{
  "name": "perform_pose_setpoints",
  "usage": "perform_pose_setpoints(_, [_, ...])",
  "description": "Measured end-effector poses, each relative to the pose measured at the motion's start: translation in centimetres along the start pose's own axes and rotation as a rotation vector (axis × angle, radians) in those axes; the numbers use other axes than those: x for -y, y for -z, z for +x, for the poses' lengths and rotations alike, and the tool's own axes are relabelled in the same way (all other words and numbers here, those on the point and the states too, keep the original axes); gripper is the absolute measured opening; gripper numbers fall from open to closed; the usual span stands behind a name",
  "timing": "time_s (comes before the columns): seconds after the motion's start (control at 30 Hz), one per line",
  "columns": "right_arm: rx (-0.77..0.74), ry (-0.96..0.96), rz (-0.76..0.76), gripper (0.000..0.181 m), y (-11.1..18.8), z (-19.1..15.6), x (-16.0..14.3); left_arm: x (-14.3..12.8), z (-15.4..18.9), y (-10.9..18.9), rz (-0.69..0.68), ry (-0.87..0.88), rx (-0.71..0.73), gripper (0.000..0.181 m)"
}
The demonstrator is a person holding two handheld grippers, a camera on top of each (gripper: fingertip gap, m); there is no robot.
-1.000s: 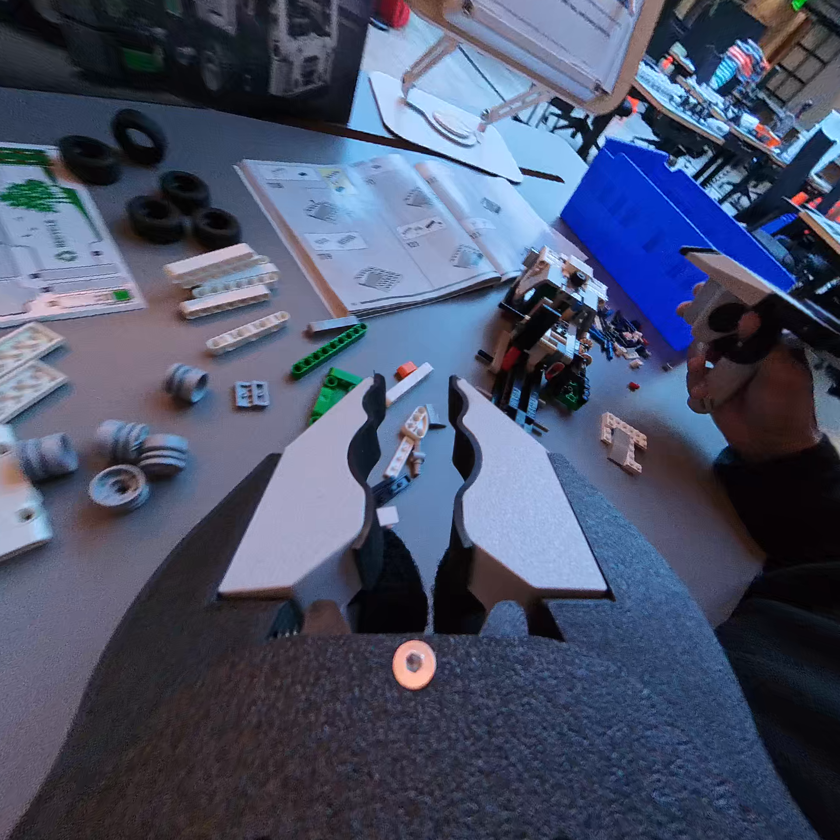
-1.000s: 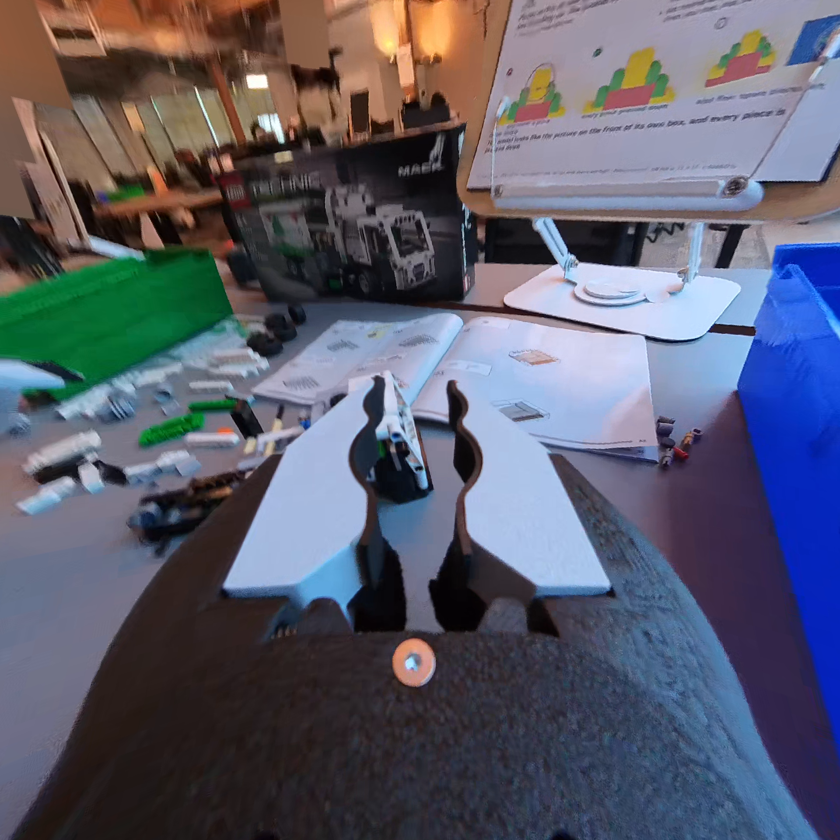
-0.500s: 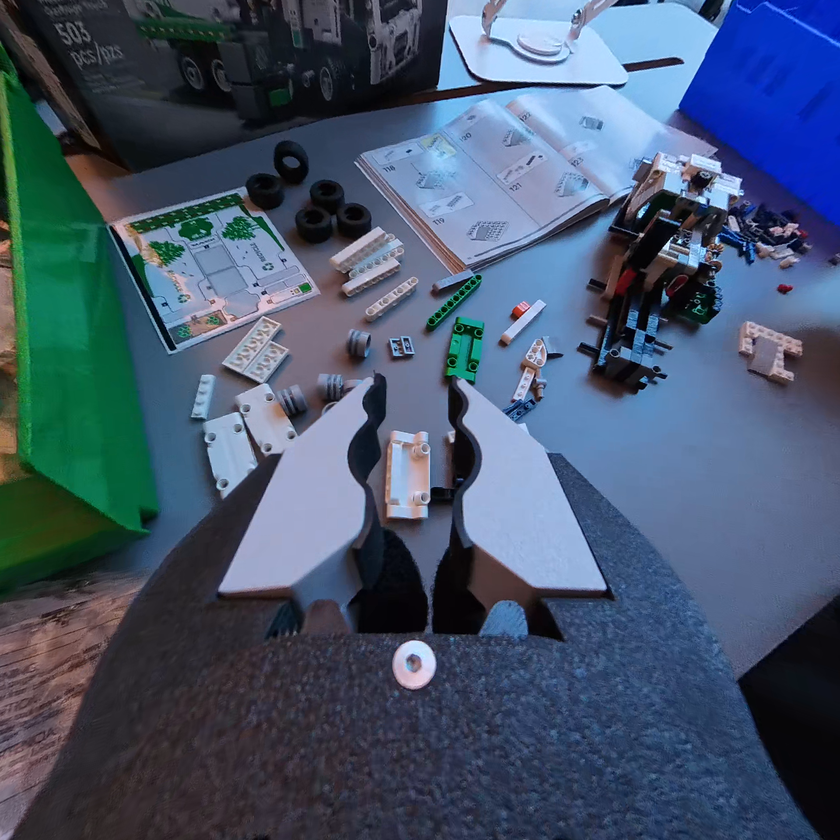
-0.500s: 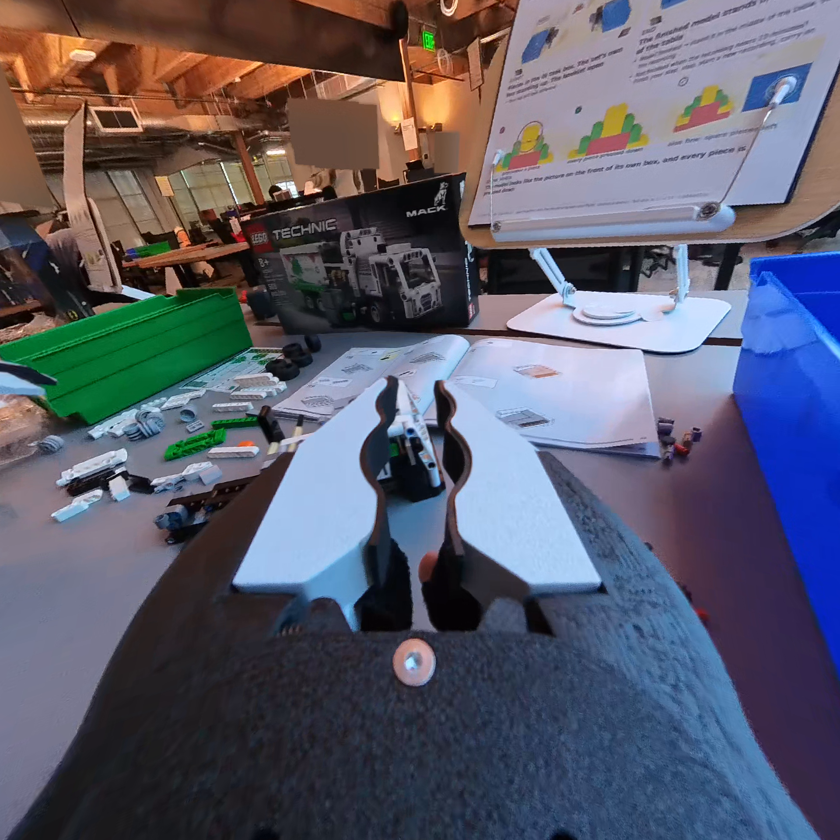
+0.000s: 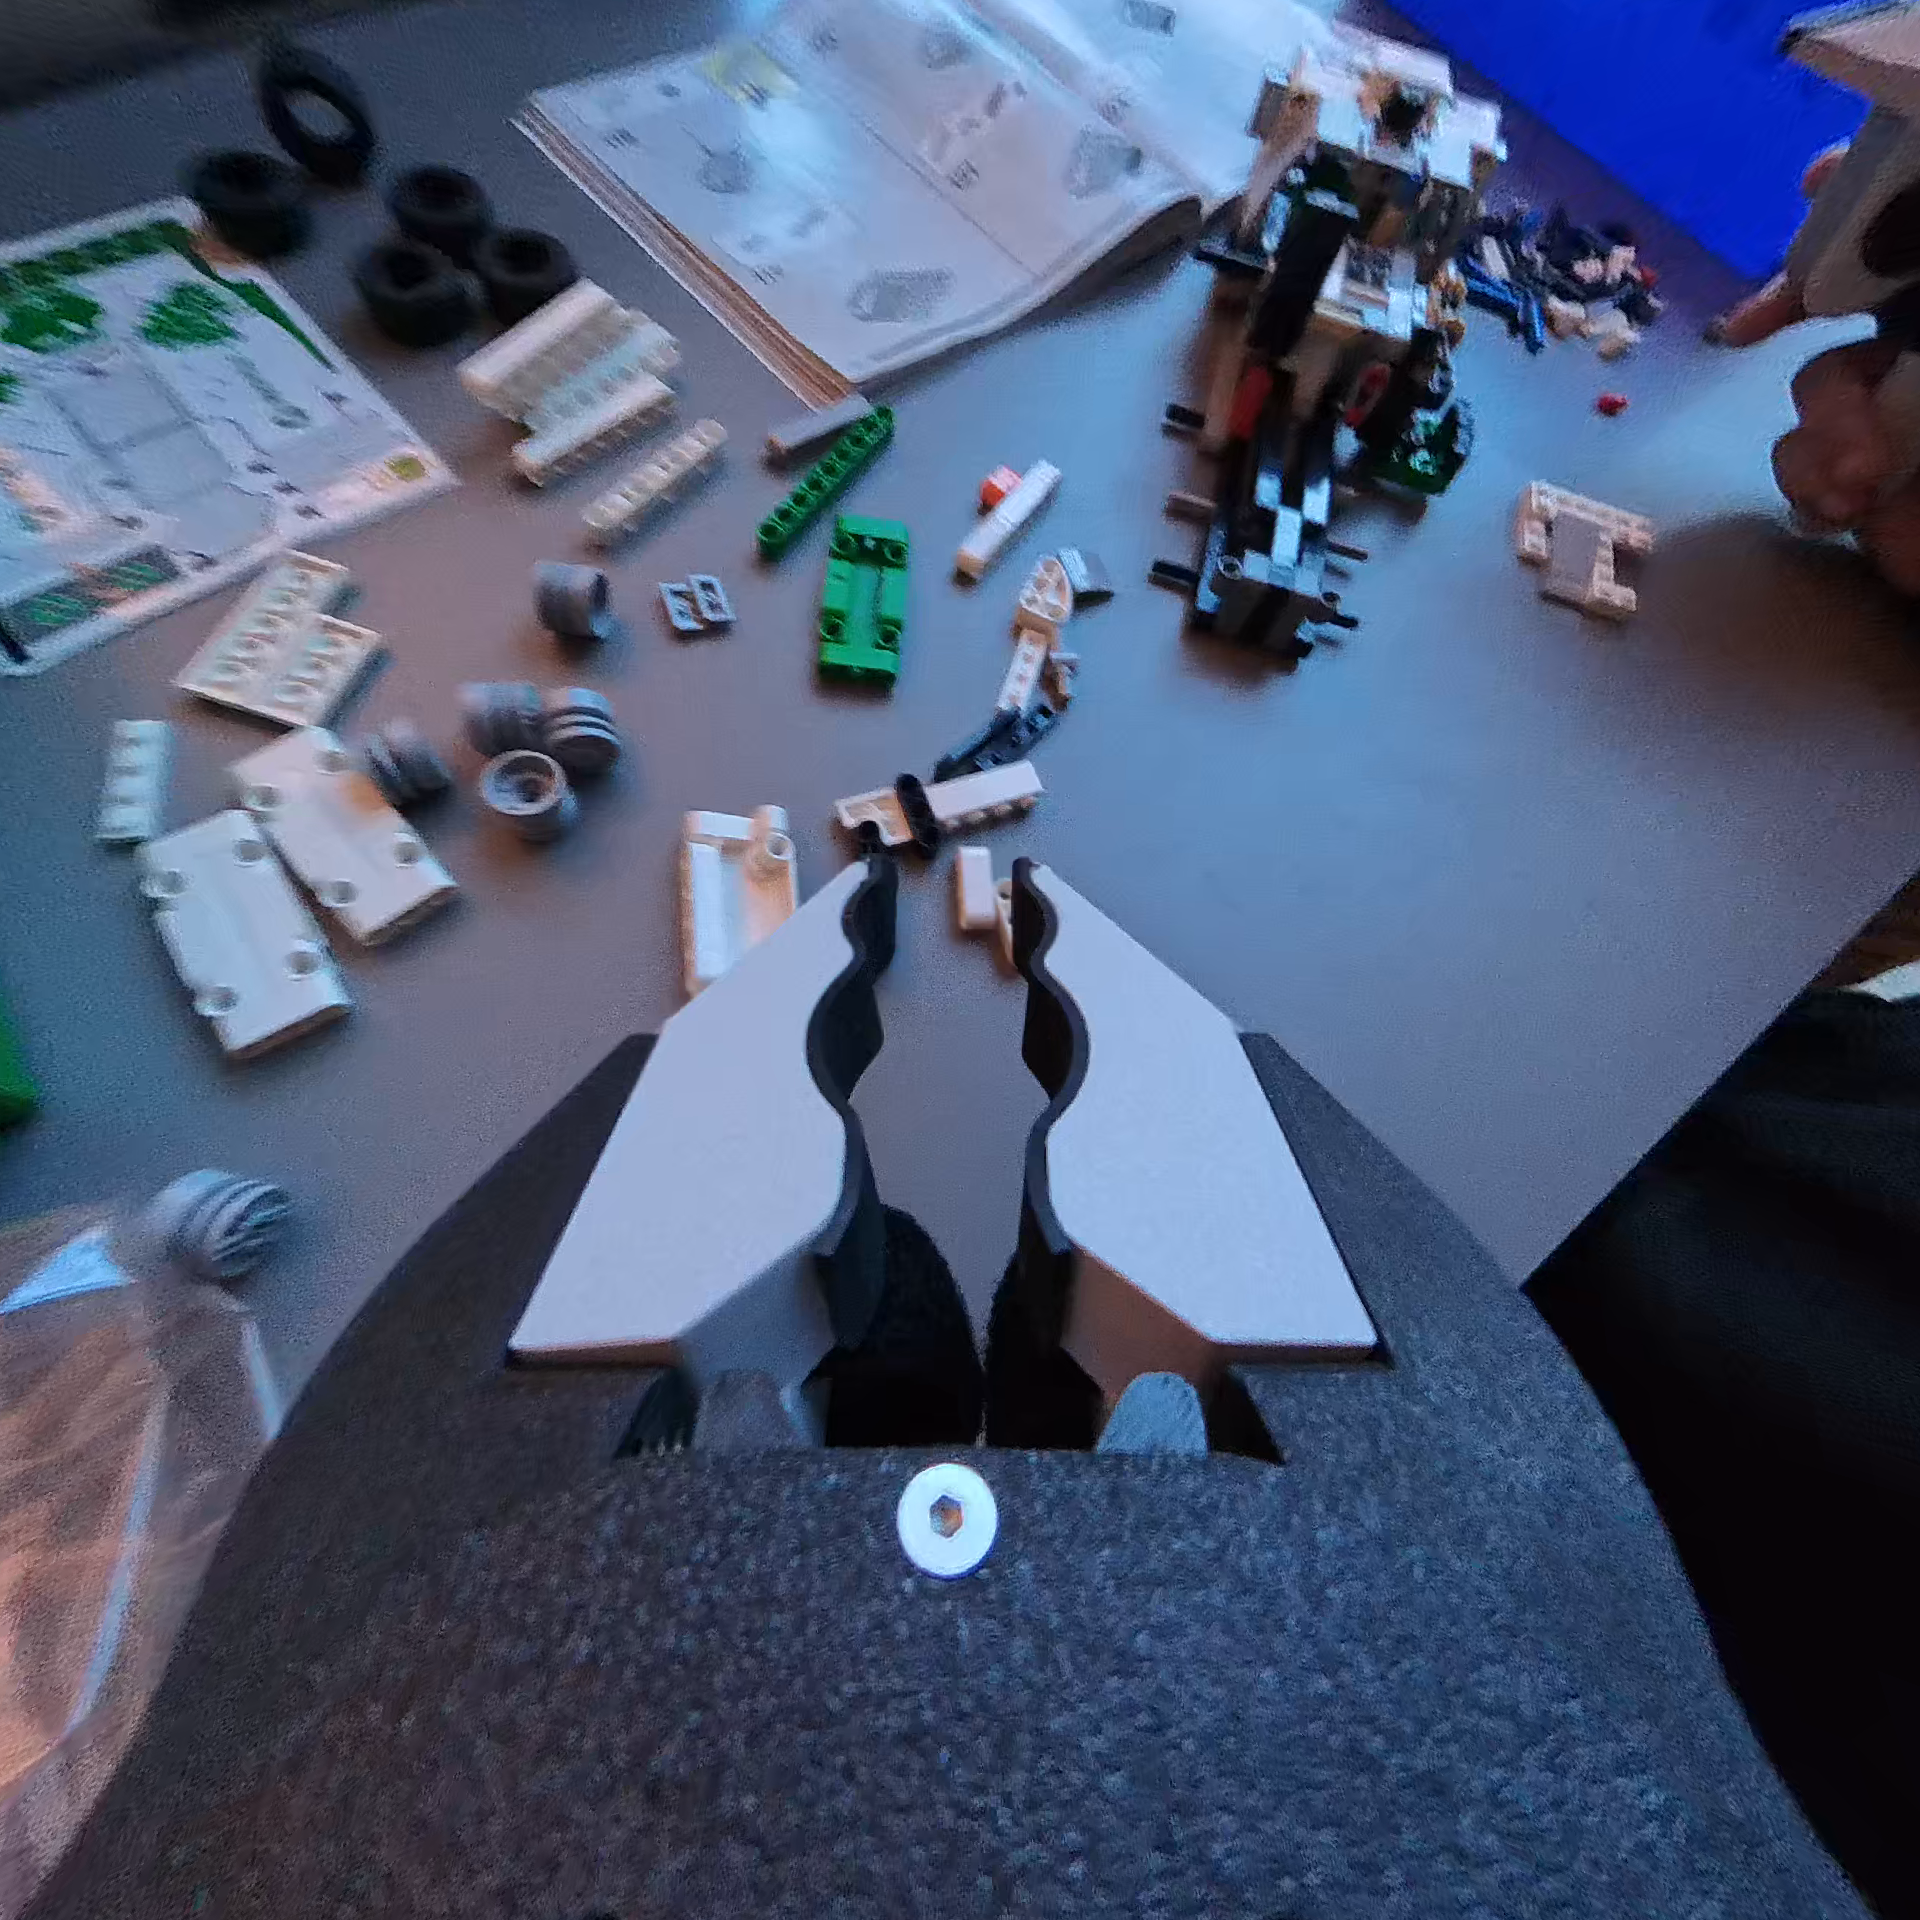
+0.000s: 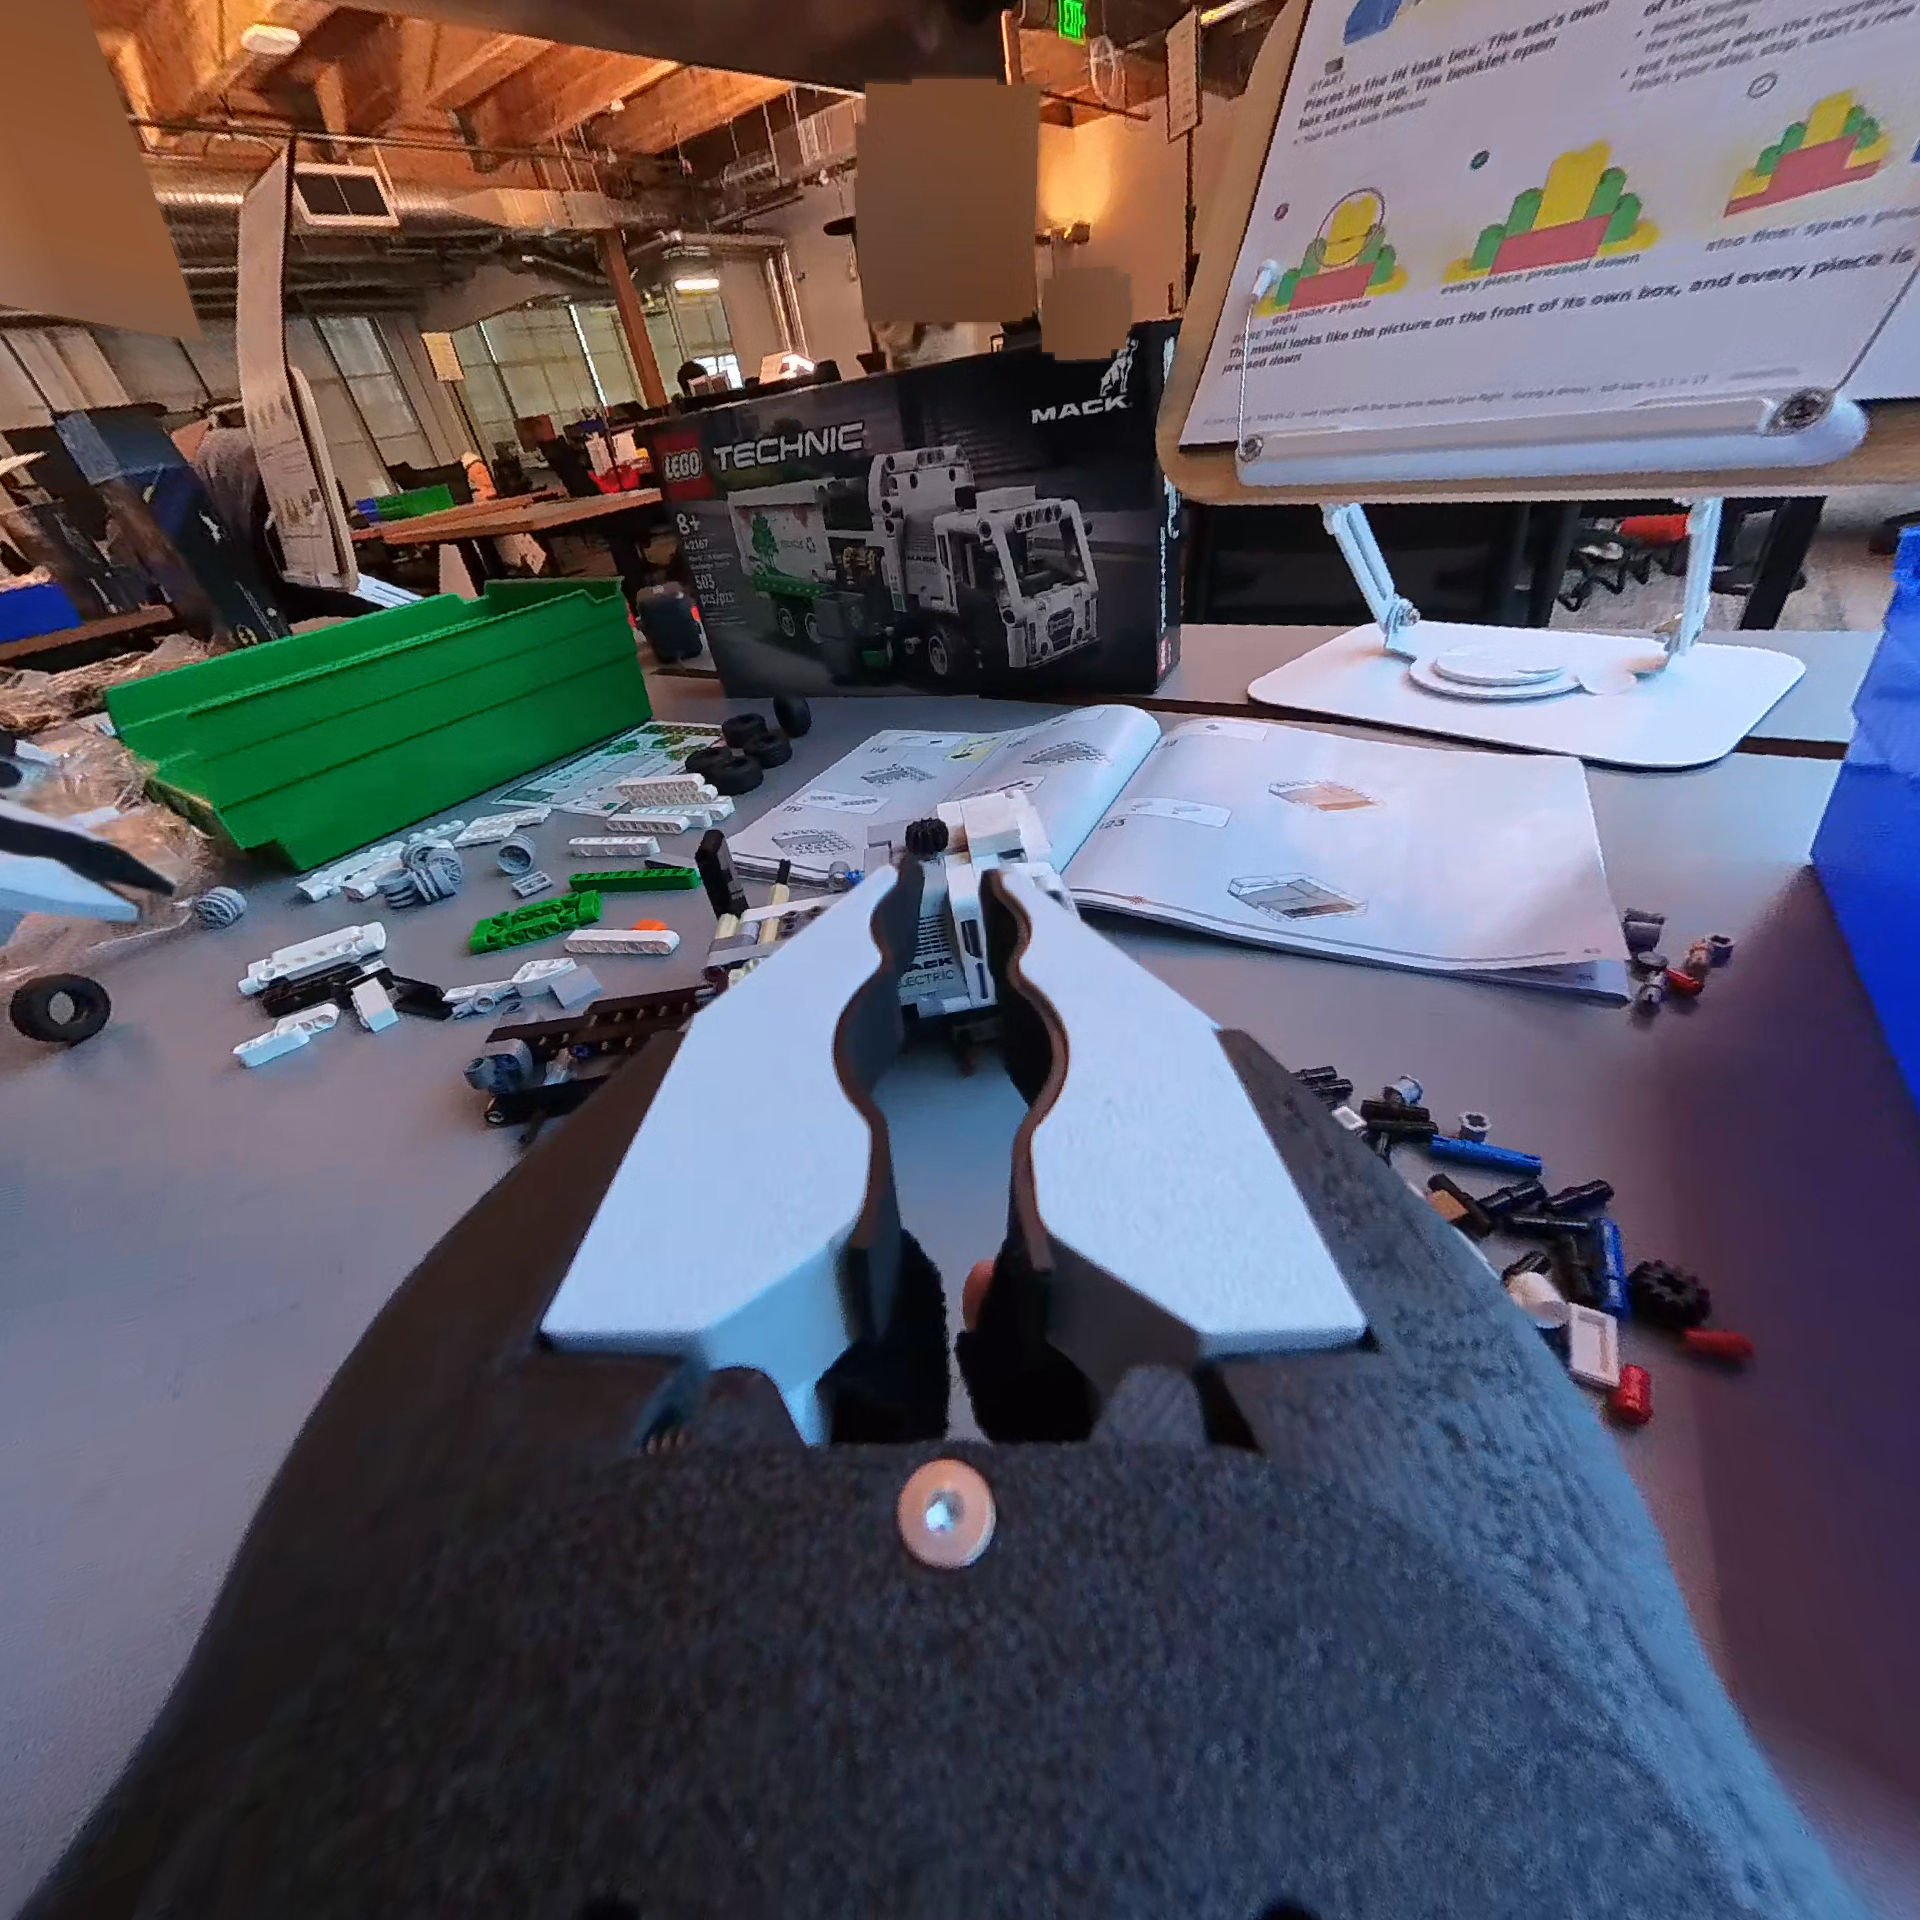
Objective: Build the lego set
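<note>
The part-built white and black truck (image 5: 1320, 364) stands on the grey table (image 5: 1403, 883). Loose pieces lie around it. My left gripper (image 5: 951, 878) is open and empty, low over the table. A small white piece (image 5: 974, 888) lies between its tips, a white beam with a black pin (image 5: 940, 805) just ahead, and a white panel (image 5: 732, 883) to its left. My right gripper (image 6: 951, 883) has its jaws narrowed with a gap left. The truck's cab (image 6: 956, 925) shows between them. In the left wrist view this gripper (image 5: 1849, 62) is apart from the truck.
An open instruction booklet (image 6: 1299, 831) lies behind the truck. The set's box (image 6: 935, 540), a green bin (image 6: 384, 717) and a white stand (image 6: 1527, 686) are at the back. A blue bin (image 6: 1870, 831) is at the right. Small pins (image 6: 1538, 1226) lie at front right. Black tyres (image 5: 436, 260) are at far left. There is about 35 cm between the tips of the two grippers.
My left gripper has moved right, off the white panel and onto the small white pieces. My right gripper's jaws have narrowed and it has come closer to the truck's cab.
</note>
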State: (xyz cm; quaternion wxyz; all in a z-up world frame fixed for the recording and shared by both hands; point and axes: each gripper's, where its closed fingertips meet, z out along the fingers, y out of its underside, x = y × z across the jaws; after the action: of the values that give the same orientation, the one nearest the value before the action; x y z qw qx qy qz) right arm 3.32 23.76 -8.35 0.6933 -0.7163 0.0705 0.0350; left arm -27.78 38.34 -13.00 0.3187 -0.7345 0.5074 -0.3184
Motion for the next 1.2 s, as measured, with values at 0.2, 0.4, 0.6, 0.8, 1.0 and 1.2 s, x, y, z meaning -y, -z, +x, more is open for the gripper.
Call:
perform_pose_setpoints(0.2, [0.009, 0.035, -0.023, 0.010, -0.2, -0.5, -0.5, -1.9, 2.2, -3.6, -0.093, -0.118, 0.003, 0.024])
perform_pose_setpoints(0.4, [0.010, 0.064, -0.047, 0.009, -0.5, -0.8, -0.9, -1.2, 1.6, -6.9, -0.145, -0.266, 0.081, 0.030])
perform_pose_setpoints(0.6, [0.009, 0.060, -0.047, 0.009, -0.4, -0.7, -1.0, -1.5, 1.2, -8.0, -0.203, -0.317, 0.051, 0.018])
perform_pose_setpoints(0.8, [0.041, 0.072, -0.032, 0.008, -0.4, -1.4, -0.7, -1.4, 1.7, -7.6, -0.211, -0.342, 0.062, 0.012])
perform_pose_setpoints(1.0, [0.197, 0.099, -0.028, 0.009, -0.8, -5.7, 0.2, 1.9, 3.7, -7.2, -0.064, -0.192, -0.064, 0.012])
perform_pose_setpoints(1.2, [0.464, 0.254, -0.286, 0.018, -2.4, -15.5, -4.0, 6.1, 10.6, -7.1, -0.011, 0.268, -0.582, 0.012])
